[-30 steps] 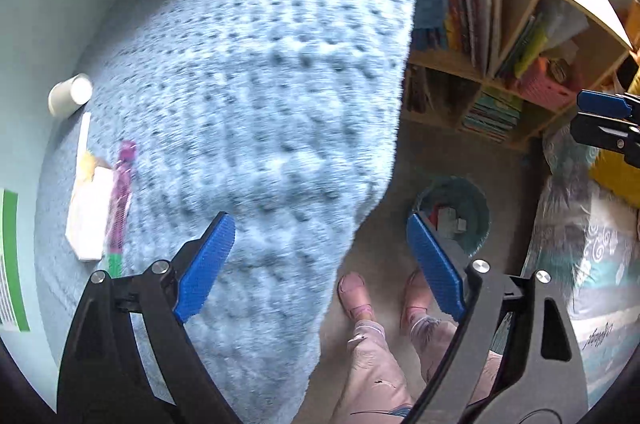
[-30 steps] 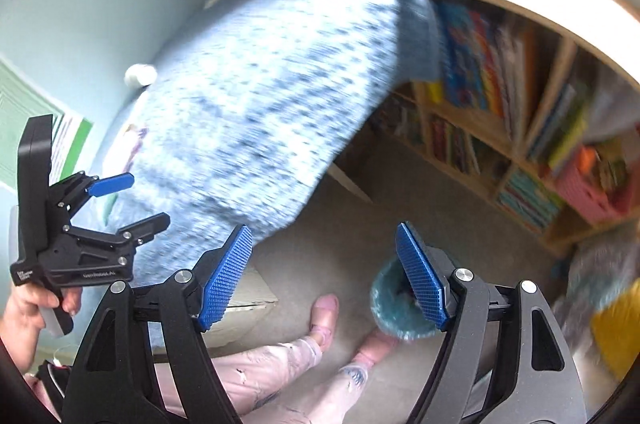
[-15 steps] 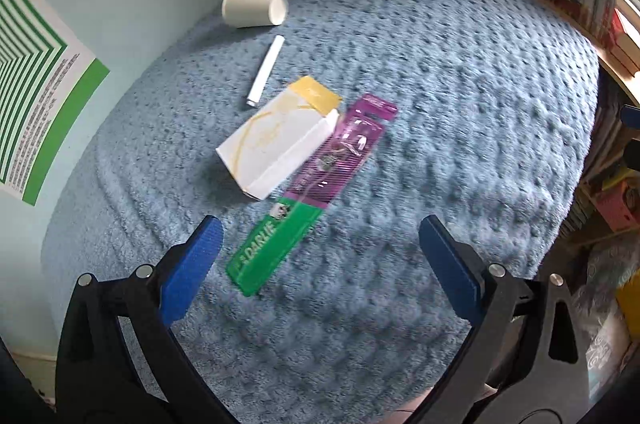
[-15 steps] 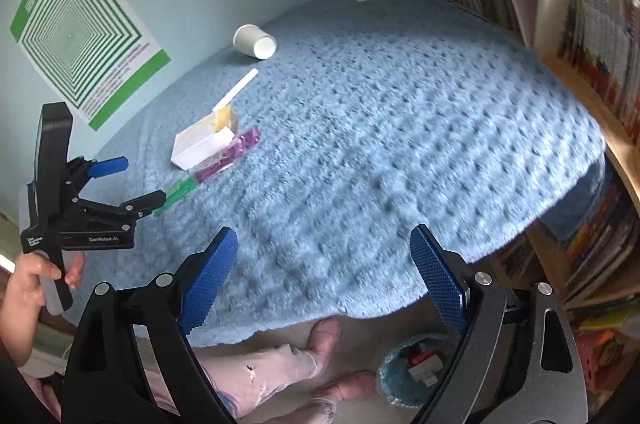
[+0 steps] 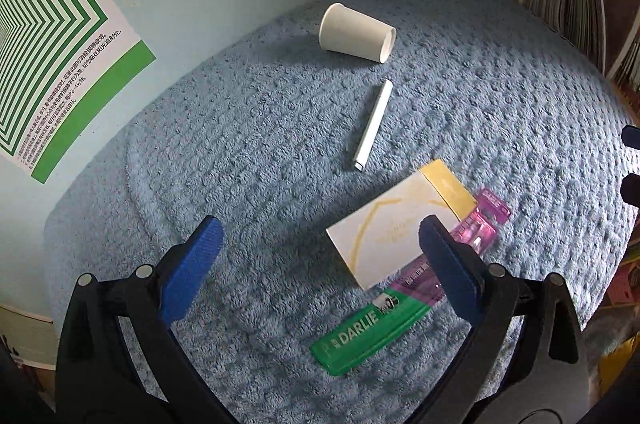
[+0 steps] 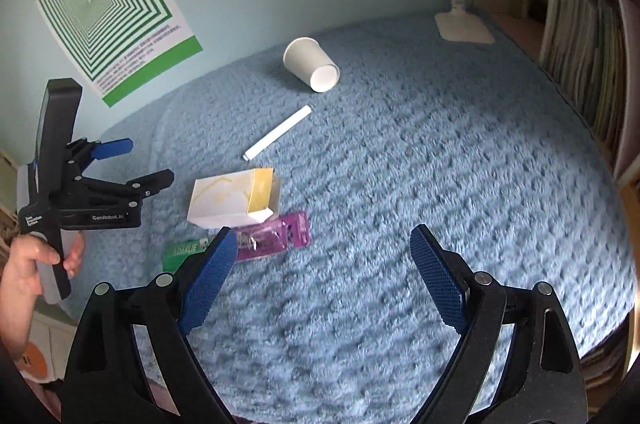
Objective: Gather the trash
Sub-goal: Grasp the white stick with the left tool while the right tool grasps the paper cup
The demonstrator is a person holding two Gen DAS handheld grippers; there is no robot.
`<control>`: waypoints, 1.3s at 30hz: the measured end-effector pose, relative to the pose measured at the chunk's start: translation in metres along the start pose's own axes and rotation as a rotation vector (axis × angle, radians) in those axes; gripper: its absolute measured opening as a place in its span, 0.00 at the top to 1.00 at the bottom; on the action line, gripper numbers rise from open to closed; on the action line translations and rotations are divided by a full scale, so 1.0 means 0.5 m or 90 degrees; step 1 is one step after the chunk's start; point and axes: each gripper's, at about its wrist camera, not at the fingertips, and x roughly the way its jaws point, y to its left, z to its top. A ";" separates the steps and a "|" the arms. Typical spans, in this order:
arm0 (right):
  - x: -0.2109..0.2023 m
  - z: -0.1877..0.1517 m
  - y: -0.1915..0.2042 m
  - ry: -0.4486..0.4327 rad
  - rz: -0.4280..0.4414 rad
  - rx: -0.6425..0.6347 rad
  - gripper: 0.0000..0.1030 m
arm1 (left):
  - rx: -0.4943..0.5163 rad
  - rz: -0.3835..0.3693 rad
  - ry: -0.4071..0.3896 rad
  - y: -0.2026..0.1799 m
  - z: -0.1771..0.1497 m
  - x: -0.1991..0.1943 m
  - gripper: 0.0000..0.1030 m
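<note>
Blue fuzzy blanket, paper cup tipped over, both tongs wide apart, empty.

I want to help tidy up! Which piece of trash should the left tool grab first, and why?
Probably lower the left tool onto the white-and-yellow box. The tool is open and empty, and the box lies nearest its fingers, resting partly over the toothbrush package on the blue blanket.

A second ago we looked past the blanket's edge at the floor, our feet and the trash bin — now both grippers face the blue blanket. The paper cup, white stick, carton and toothbrush pack lie ahead of our left gripper — its jaws spread wider than before. Our right gripper has widened too.
</note>
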 end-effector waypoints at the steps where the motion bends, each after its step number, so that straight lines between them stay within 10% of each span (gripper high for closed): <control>1: 0.011 0.016 -0.002 0.001 0.003 -0.002 0.15 | -0.003 0.002 0.003 0.003 0.008 0.007 0.07; 19: 0.210 0.287 -0.041 0.076 0.120 -0.168 0.15 | -0.139 0.041 0.086 -0.015 0.107 0.143 0.07; 39: 0.395 0.397 -0.018 0.146 0.197 -0.245 0.15 | -0.221 0.062 0.163 -0.005 0.162 0.277 0.07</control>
